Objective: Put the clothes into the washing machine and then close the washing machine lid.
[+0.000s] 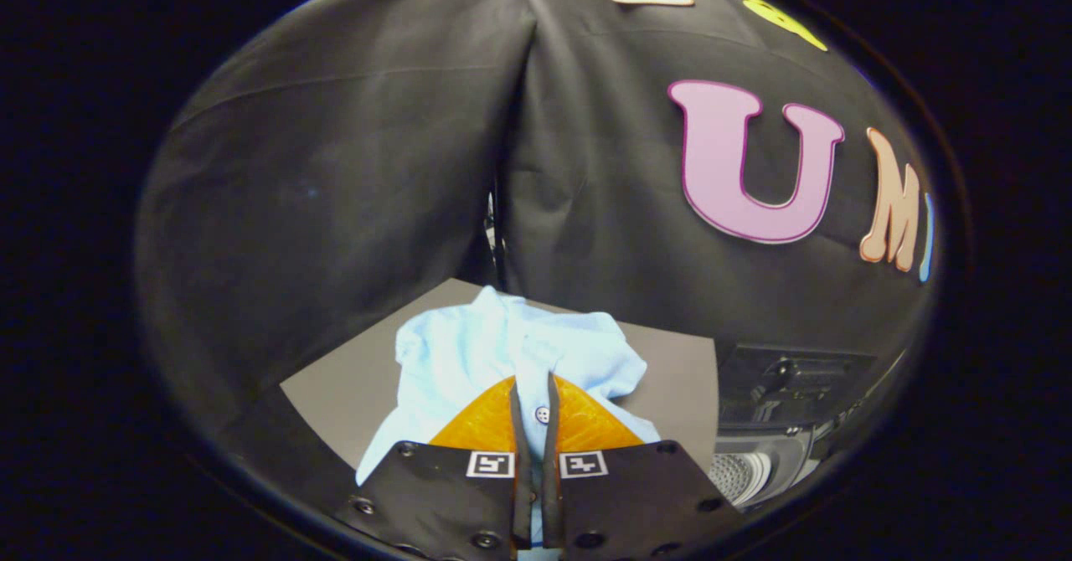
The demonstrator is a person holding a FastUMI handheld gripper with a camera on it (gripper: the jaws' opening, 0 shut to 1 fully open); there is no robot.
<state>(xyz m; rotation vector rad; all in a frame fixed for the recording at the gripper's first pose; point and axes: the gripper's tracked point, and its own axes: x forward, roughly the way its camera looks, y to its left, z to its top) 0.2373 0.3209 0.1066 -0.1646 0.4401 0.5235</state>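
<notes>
Nearest the camera, the gripper (pixel 532 393) is seen with its jaws drawn narrow, and a fold of the light blue shirt (pixel 511 352) with a small button (pixel 542 414) on it is caught in the slim gap between them. The cloth appears to be pinched on both sides, so the garment is judged to be held, though how deep the bite goes cannot be made out.

Just ahead of the jaws and around them, the rest of the shirt is spread in a loose, crumpled heap on the grey table (pixel 335 385). Most of the fabric rests on that surface, so the step in hand is taken to be the lift from the table.

Beyond the table, off to the right and lower down, the open washing machine (pixel 770 427) is seen, its perforated drum (pixel 737 470) showing below the dark control panel (pixel 796 373). The lid cannot be made out clearly.

For the lift to go well, the grip should be kept firm and the shirt raised high enough that the trailing cloth is cleared from the table before it is carried across. A thin fold can slip, so the carry is best made smoothly. The release should be made over the drum's middle, so that no sleeve or hem is left over the rim where the lid must close.
</notes>
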